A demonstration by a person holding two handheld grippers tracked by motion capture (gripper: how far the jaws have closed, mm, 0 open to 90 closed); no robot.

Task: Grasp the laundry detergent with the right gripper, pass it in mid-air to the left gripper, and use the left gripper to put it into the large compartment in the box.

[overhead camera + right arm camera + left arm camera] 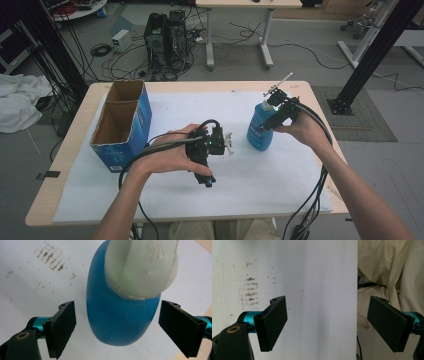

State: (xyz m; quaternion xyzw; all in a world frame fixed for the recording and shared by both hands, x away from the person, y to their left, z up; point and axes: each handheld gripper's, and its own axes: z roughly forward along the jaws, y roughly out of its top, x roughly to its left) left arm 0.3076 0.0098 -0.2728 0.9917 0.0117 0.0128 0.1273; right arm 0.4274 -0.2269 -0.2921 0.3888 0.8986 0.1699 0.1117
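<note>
right gripper [117, 327] hovers, jaws wide, either side of the blue bottle [117, 315]; smooth plastic, likely slippery, so grip the body below the white cap [142, 265].

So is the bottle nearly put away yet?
Not yet. The bottle stands upright on the table, away from the box. The right gripper is open with its jaws either side of it, not gripping. The left gripper is open, holding nothing. Grabbing and moving remain.
</note>
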